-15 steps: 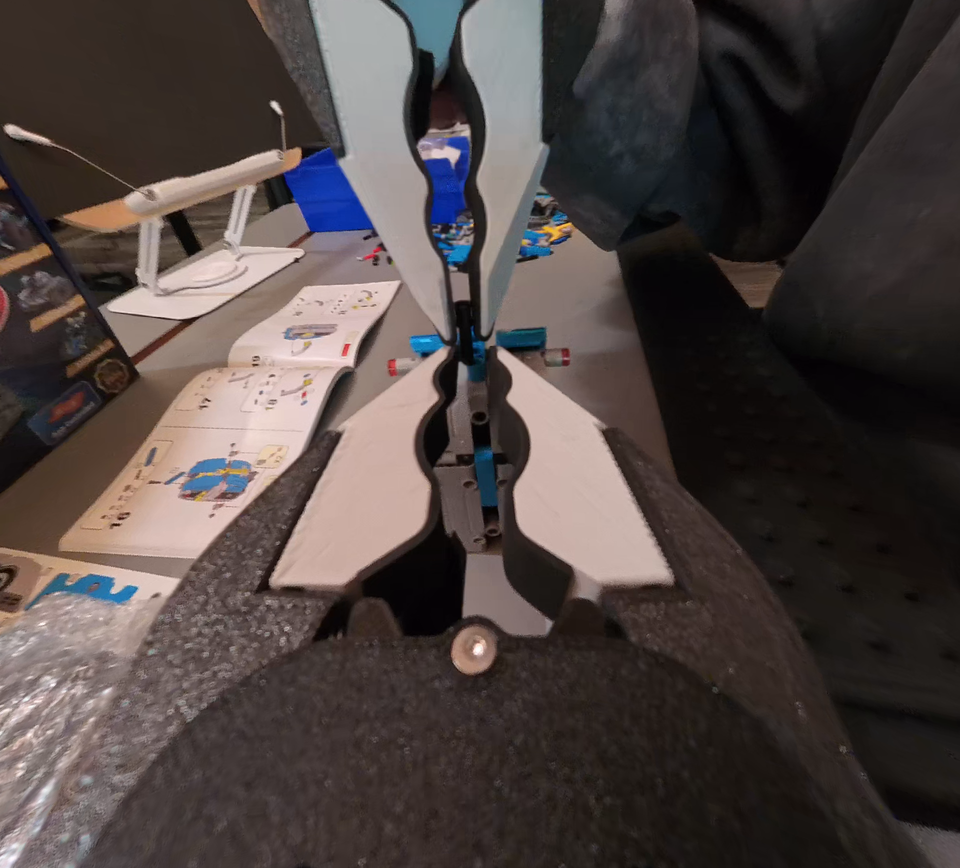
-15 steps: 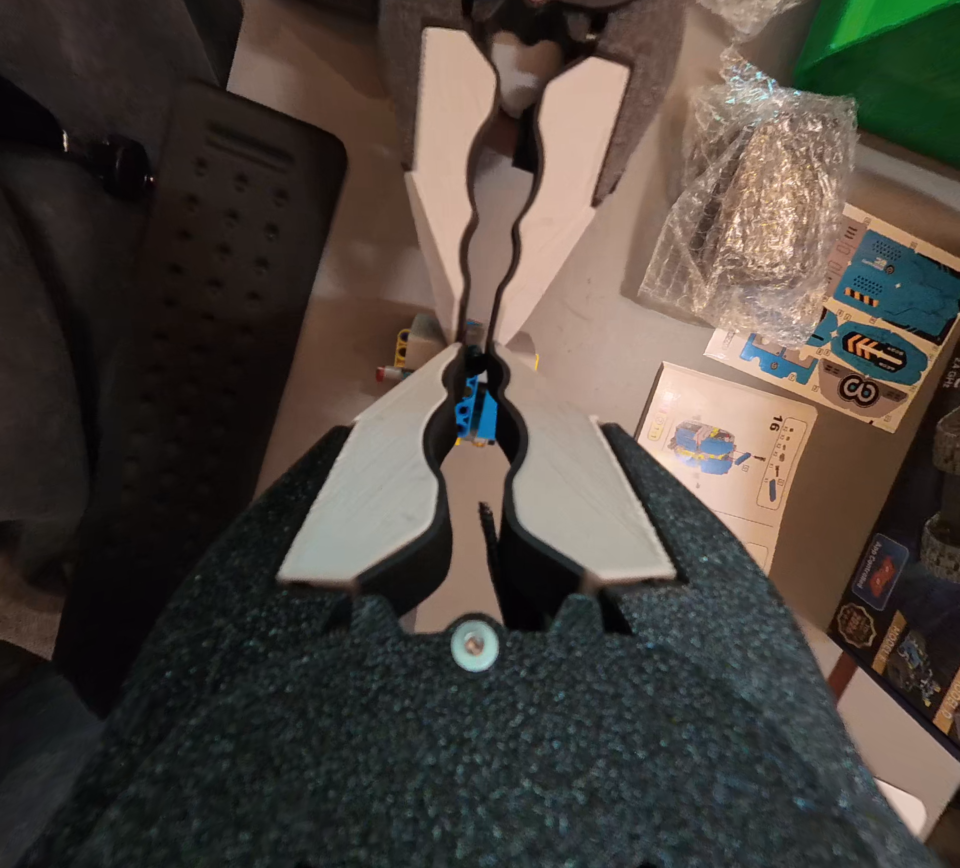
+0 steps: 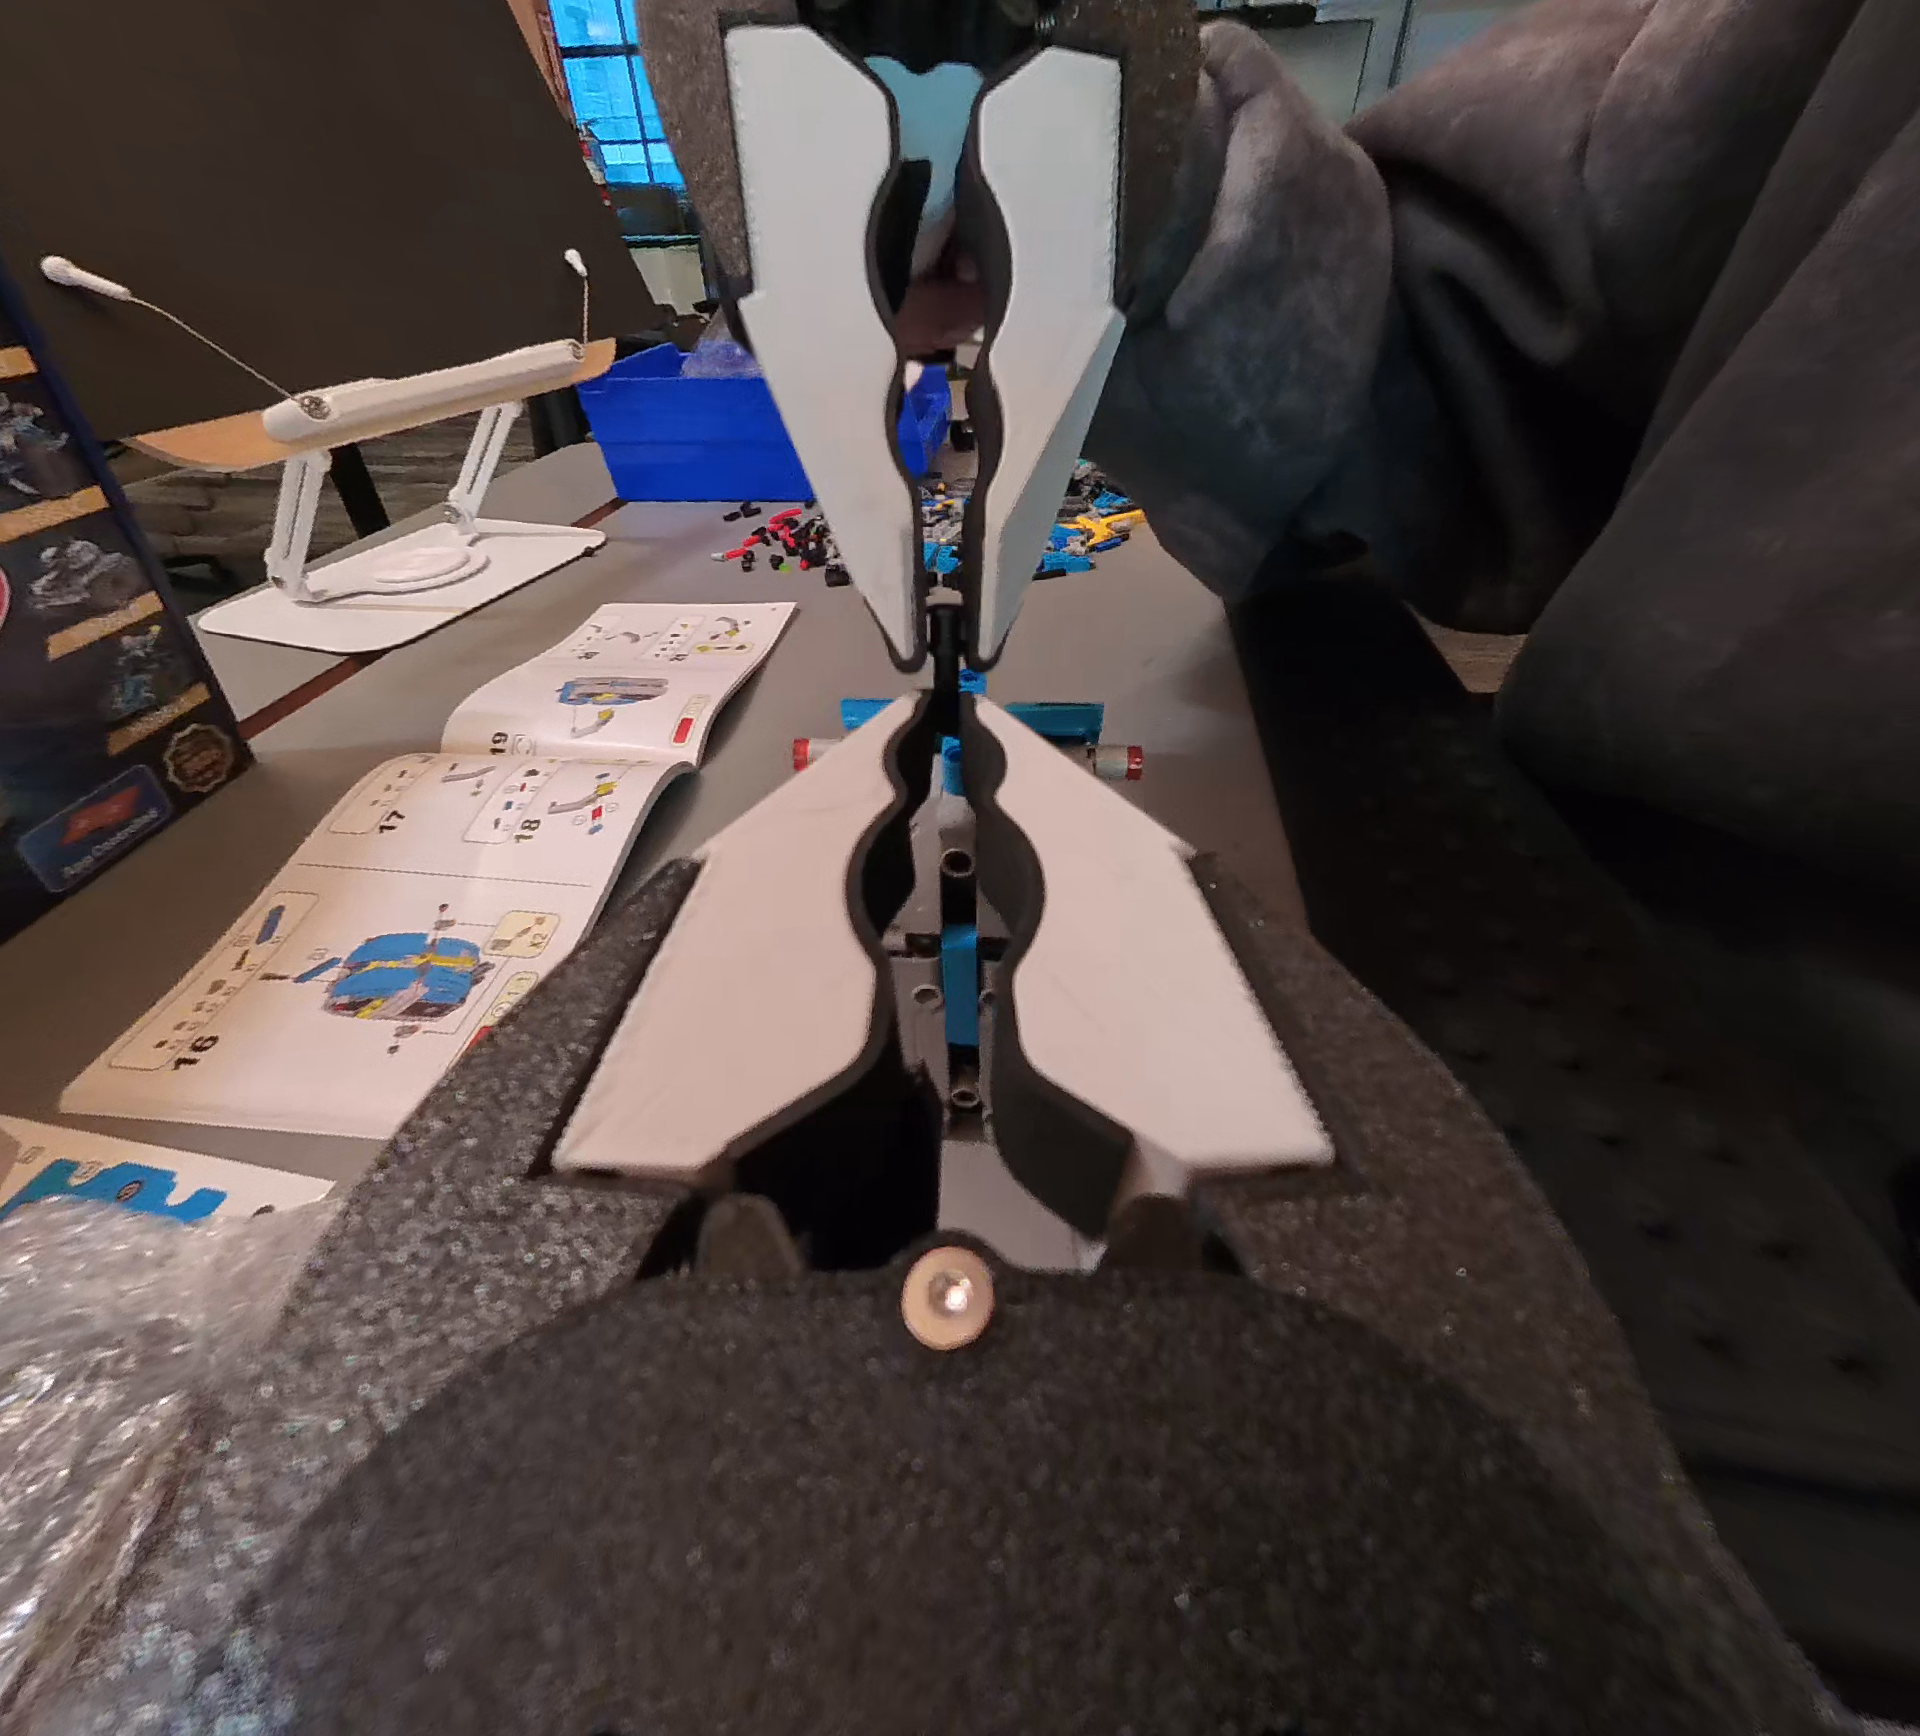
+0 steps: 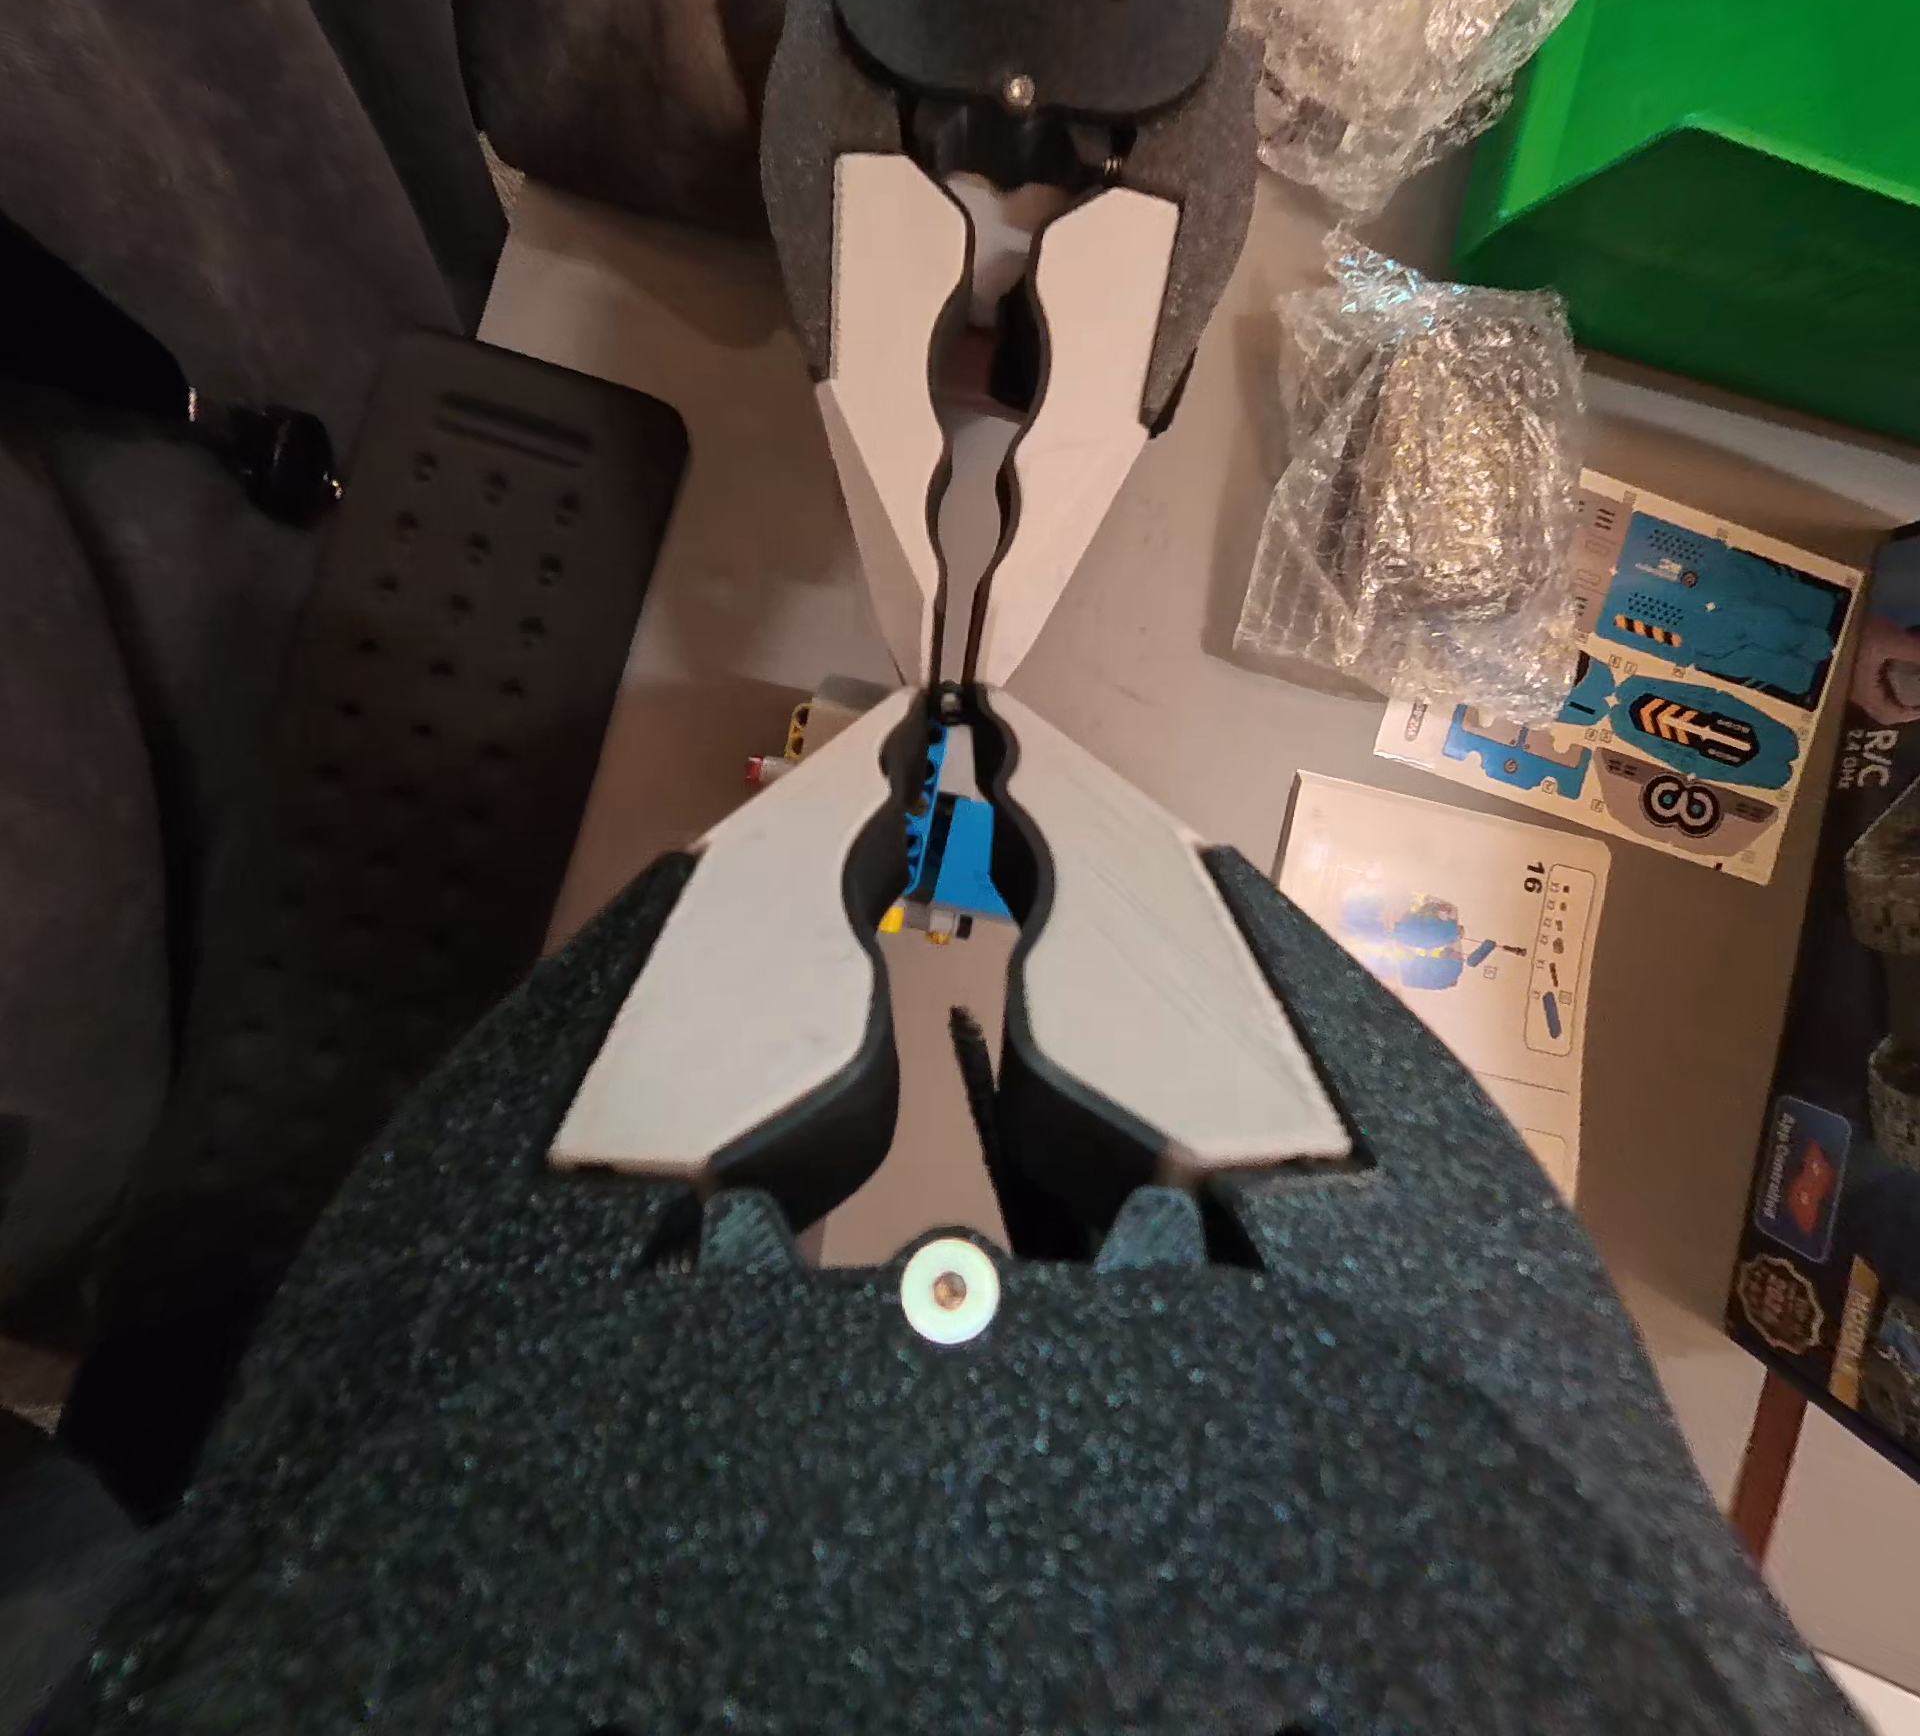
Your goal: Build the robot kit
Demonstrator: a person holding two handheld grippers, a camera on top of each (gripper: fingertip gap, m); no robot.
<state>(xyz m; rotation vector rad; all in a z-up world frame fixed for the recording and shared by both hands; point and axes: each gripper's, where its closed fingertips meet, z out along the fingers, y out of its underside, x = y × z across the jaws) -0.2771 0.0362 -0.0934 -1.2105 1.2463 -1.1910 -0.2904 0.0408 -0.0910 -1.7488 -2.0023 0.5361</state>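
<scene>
Left gripper (image 3: 940, 722): fingers closed to a narrow slit, apparently clamping a grey-and-blue brick assembly (image 3: 954, 964). It shows in the gap behind the tips, and again in the right wrist view through that gripper's own gap. I can't tell if the pads carry it along their length or only at the tips, or if its lower end rests on the table (image 3: 1122, 647). Right gripper (image 3: 943, 647) comes in nose to nose from opposite, its fingers pinched on a small black pin (image 3: 943, 660) right at the tip ends. Pin sits in the junction between both tip pairs, touching or just about touching the top of the assembly. Beyond the left tips, a blue piece with red-tipped axles (image 3: 1081, 728) lies on the table. Further out past the right gripper's fingers are loose bricks (image 3: 790, 538) and a blue bin (image 3: 686, 429). Outboard of the left gripper's left finger are an open instruction booklet (image 3: 416, 907) and a white stand (image 3: 416, 481). In the right wrist view, bubble wrap (image 4: 1423, 481), a sticker sheet (image 4: 1714, 647) and a green bin (image 4: 1714, 128) are off the right finger, with a black perforated pad (image 4: 447, 699) off the left finger. My read: both holds are tip-only, so there's little margin. Keep the two finger lines collinear, squeeze steady, no twist between grippers, or the pin levers out.
</scene>
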